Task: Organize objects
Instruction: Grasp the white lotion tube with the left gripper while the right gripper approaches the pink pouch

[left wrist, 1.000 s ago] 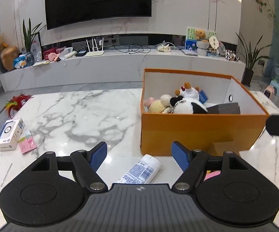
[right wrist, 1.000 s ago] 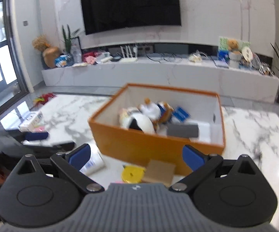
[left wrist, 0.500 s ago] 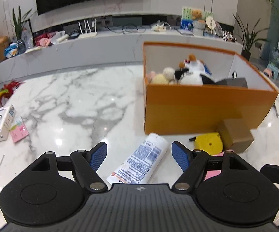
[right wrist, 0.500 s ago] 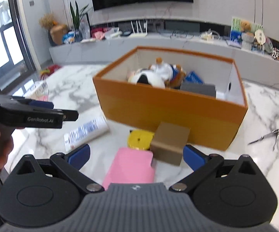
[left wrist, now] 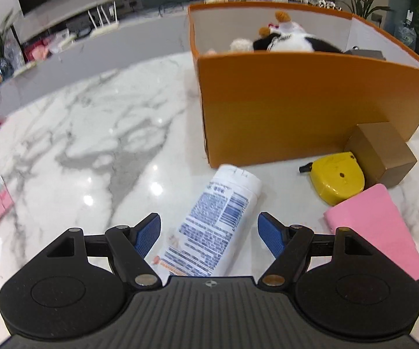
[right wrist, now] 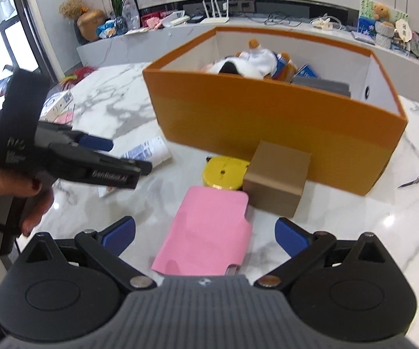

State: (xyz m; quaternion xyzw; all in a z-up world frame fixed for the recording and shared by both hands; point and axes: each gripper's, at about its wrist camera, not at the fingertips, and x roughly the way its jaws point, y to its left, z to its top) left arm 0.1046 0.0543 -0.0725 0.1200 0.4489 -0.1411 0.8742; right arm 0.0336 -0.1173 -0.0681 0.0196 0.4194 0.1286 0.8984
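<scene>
Left hand-held gripper (left wrist: 209, 234): jaws wide apart, straddling the lower part of the white bottle (left wrist: 214, 224), pads not touching it. Bottle lies flat on the tabletop (left wrist: 93, 133), long axis running from the gripper toward the near left corner of the orange box (left wrist: 311, 99).

Right hand-held gripper (right wrist: 205, 232): jaws spread, empty, over the pink pouch (right wrist: 209, 229).

Versus a second ago: both grippers are lower and tilted further down; bottle and pouch now sit between their fingers.

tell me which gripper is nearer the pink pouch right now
Right. The right gripper hangs just above the pink pouch, open jaws straddling it. The left gripper is off to the pouch's left, open over the white bottle.
</scene>
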